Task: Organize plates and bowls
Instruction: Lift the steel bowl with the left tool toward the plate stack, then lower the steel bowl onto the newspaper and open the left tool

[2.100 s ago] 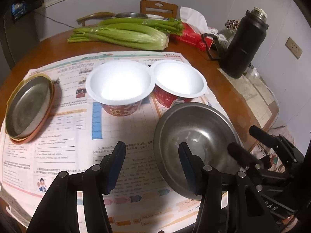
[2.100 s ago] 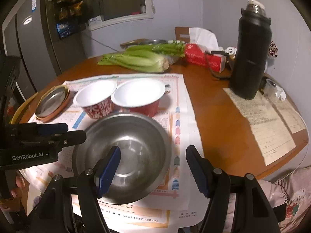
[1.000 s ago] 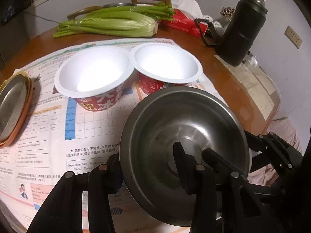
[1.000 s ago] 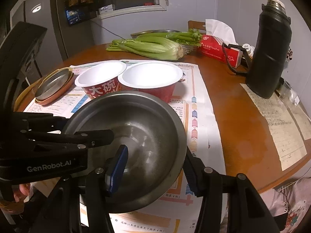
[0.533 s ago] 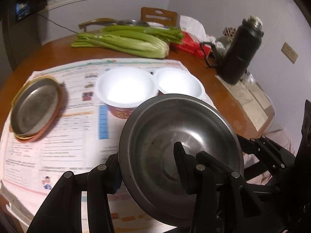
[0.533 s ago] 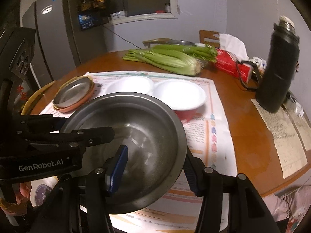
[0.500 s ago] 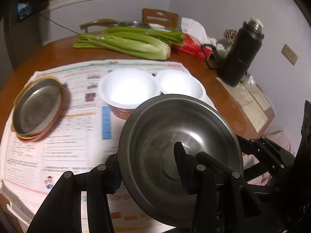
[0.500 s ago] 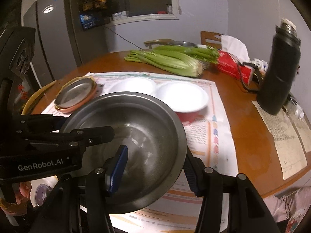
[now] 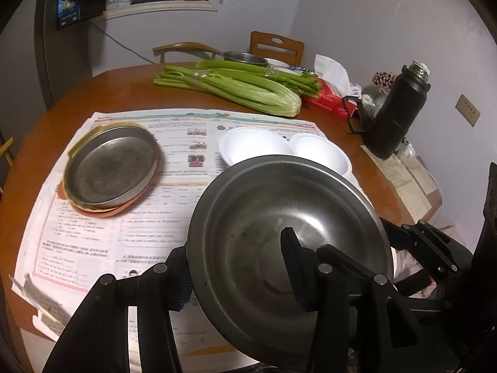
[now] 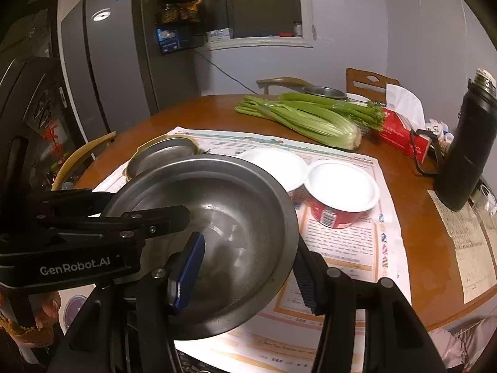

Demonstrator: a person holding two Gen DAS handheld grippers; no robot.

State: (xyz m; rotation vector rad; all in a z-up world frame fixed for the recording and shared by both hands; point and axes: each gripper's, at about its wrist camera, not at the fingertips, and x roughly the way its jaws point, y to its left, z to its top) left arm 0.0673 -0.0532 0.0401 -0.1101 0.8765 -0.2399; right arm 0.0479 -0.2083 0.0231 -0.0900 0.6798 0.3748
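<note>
A steel bowl (image 9: 279, 205) (image 10: 230, 199) hangs tilted above the newspaper, held from two sides. My left gripper (image 9: 236, 267) has one pad outside the bowl's left wall and one inside; its jaws are opening, with the wall still between the pads. My right gripper (image 10: 245, 267) is shut on the bowl's right wall, one blue pad inside and one outside. Behind the bowl stand two red paper bowls with white insides (image 9: 251, 146) (image 9: 323, 152). A steel plate (image 9: 111, 168) (image 10: 161, 152) lies on top of orange and yellow plates at the left.
A newspaper (image 9: 93, 236) covers the near half of the round wooden table (image 9: 124, 87). Celery (image 9: 242, 87), a red tissue box (image 9: 329, 102) and a black flask (image 9: 394, 115) stand at the back and right. Chairs stand behind the table, and a fridge (image 10: 102, 62) at the left.
Both grippers closed on the steel bowl and lifted it off the newspaper. Together they have risen and shifted left, so the plate stack now shows nearer the bowl.
</note>
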